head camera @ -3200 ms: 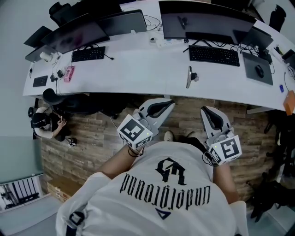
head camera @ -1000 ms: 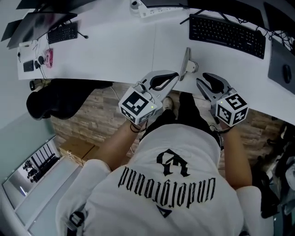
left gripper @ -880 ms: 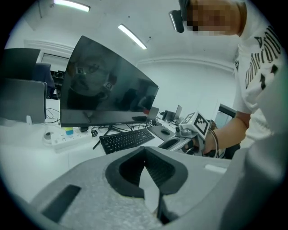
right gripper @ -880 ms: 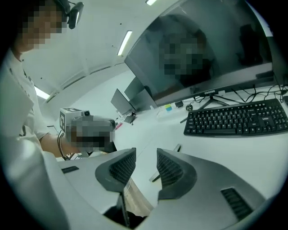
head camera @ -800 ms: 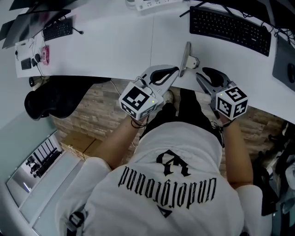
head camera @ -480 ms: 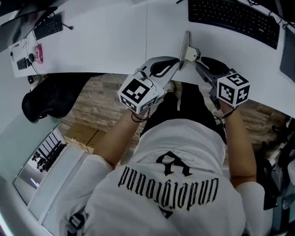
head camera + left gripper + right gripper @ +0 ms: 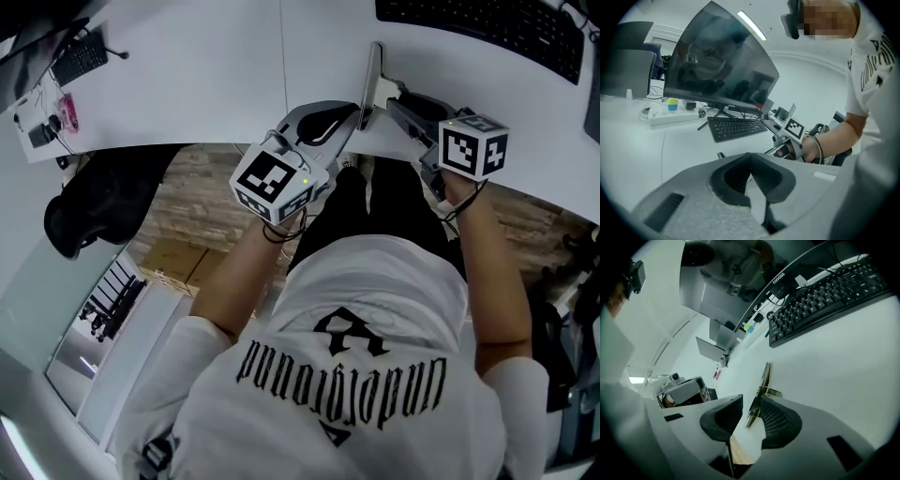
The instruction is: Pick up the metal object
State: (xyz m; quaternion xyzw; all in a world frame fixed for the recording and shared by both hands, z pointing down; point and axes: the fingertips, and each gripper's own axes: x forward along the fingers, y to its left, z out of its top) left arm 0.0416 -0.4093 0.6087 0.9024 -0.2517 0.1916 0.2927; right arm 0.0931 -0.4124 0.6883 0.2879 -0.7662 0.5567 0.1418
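The metal object [image 7: 373, 77] is a thin plate on a small foot, standing on edge near the front rim of the white desk [image 7: 197, 89]. My right gripper [image 7: 394, 94] reaches over the desk rim. It is open, and in the right gripper view the plate's near end [image 7: 757, 397] sits between its jaws [image 7: 751, 402], close against the right pad. My left gripper [image 7: 353, 112] hovers just left of the plate at the desk rim and is shut on nothing [image 7: 750, 156]. The left gripper view shows the right gripper's marker cube [image 7: 795, 129].
A black keyboard [image 7: 492, 26] lies beyond the plate, also in the right gripper view [image 7: 825, 294]. A dark monitor [image 7: 717, 63] and a white power strip [image 7: 670, 115] stand farther back. A black office chair [image 7: 98, 202] sits under the desk at left.
Both grippers have moved forward from over the floor to the desk rim. The right gripper's jaws now straddle the near end of the metal plate. The left stays shut beside it.
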